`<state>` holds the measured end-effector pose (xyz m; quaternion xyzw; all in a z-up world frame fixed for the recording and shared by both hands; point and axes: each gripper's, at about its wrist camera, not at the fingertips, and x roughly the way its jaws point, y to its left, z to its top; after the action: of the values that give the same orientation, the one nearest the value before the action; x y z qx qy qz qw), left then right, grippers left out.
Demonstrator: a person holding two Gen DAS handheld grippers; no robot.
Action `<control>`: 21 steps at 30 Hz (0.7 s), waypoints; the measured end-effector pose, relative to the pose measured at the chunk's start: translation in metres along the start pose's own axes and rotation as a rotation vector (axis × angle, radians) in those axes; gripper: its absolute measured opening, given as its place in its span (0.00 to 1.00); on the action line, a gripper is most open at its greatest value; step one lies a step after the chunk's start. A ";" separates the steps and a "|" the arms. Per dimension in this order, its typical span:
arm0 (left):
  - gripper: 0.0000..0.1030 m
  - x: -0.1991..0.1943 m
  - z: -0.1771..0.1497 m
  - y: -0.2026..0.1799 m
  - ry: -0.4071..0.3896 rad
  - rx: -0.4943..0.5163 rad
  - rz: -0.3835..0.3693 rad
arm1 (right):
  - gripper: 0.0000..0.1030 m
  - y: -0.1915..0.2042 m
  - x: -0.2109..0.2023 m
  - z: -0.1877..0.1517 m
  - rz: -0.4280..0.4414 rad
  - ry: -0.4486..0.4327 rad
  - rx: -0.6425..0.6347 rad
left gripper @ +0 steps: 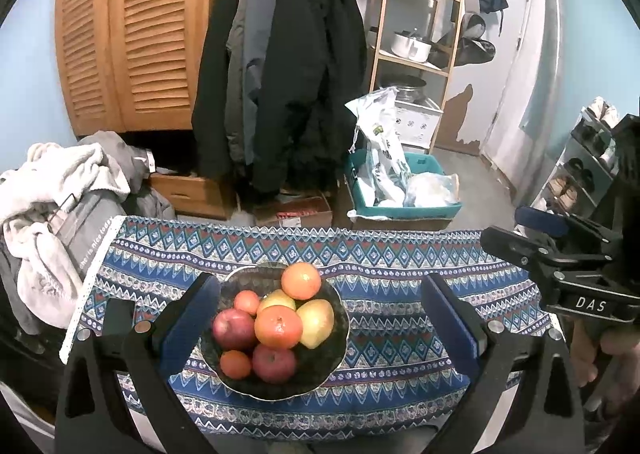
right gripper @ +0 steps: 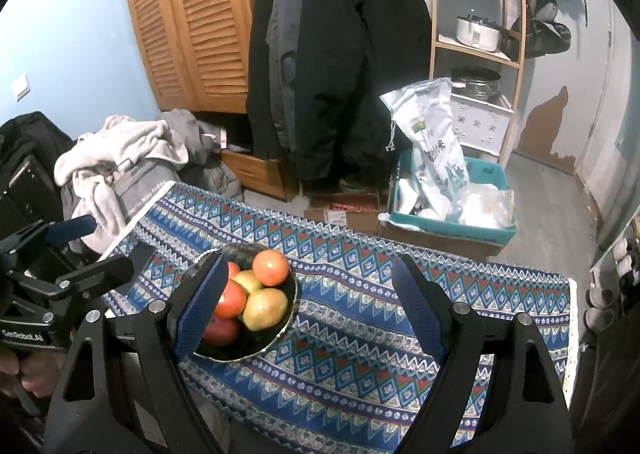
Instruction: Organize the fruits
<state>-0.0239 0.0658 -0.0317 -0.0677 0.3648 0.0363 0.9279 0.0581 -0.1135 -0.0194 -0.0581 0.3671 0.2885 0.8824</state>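
A dark bowl (left gripper: 334,358) (right gripper: 286,320) sits on the patterned blue tablecloth (left gripper: 380,294) (right gripper: 360,334), piled with fruit: oranges (left gripper: 301,280) (right gripper: 271,267), red apples (left gripper: 234,329) (right gripper: 220,331) and yellow pears (left gripper: 316,322) (right gripper: 265,308). My left gripper (left gripper: 320,318) hangs open above the table, its left finger beside the bowl's left rim and nothing between its pads. My right gripper (right gripper: 312,302) is open too, with its left finger in front of the bowl's left part. Each gripper shows at the other view's edge.
Behind the table hang dark coats (left gripper: 288,66). A wooden louvred cupboard (left gripper: 132,26), a heap of clothes (left gripper: 60,190), a teal crate with bags (left gripper: 400,190) and a shelf with pots (left gripper: 416,34) stand around. A hand (left gripper: 608,358) holds the right gripper's handle.
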 end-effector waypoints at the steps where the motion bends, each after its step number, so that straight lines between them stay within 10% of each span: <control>1: 0.98 -0.001 0.000 0.000 -0.003 -0.001 0.000 | 0.81 0.000 0.000 0.000 0.000 0.002 -0.001; 21: 0.99 -0.022 0.010 -0.006 -0.037 0.018 0.048 | 0.81 -0.003 -0.008 0.003 0.000 -0.020 0.003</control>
<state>-0.0328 0.0607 -0.0090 -0.0500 0.3492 0.0565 0.9340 0.0573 -0.1190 -0.0115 -0.0537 0.3585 0.2887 0.8861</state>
